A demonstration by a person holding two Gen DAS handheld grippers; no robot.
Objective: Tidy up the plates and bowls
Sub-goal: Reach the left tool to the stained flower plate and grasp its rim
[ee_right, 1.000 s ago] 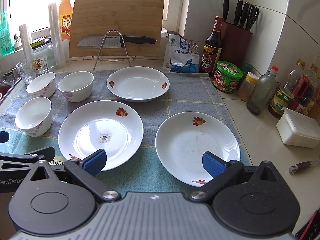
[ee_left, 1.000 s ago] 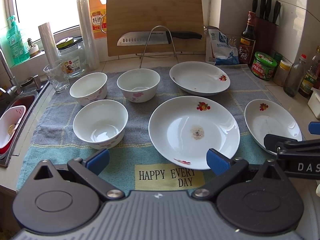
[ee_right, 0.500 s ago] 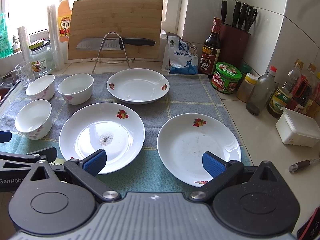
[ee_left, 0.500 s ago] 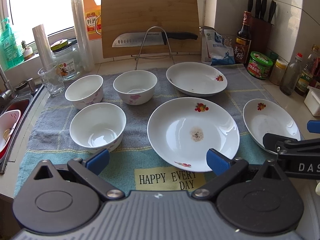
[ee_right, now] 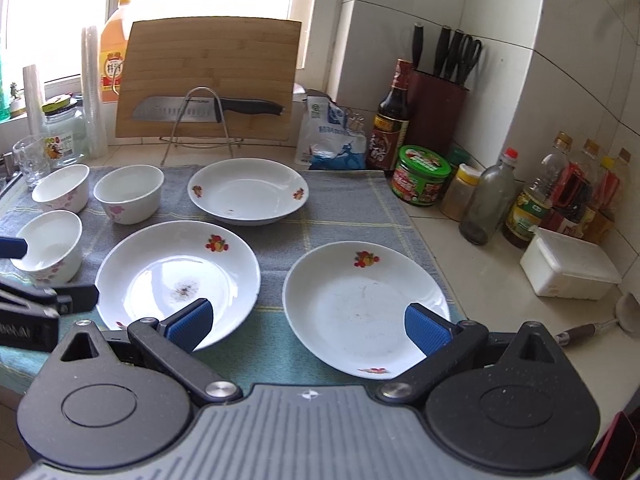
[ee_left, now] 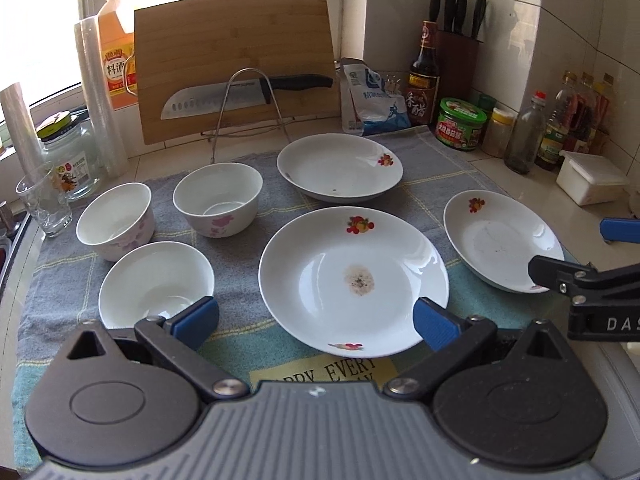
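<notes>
Your left tool (ee_left: 316, 322) is spread wide and has hold of nothing; it hangs just in front of the large middle plate (ee_left: 352, 280), which carries a brown stain at its centre. Your right tool (ee_right: 308, 326) is just as wide apart and empty, poised at the near edge of the right plate (ee_right: 366, 306). Both plates lie on the grey-and-teal towel (ee_right: 352, 208) spread over the tabletop (ee_right: 492, 280), apart from each other. A third, deeper plate (ee_left: 340, 168) sits behind them. To the left stand three white bowls (ee_left: 156, 284), upright and separate, two behind and one in front. A cutting board (ee_left: 236, 64) with a knife (ee_left: 244, 90) leans at the back
</notes>
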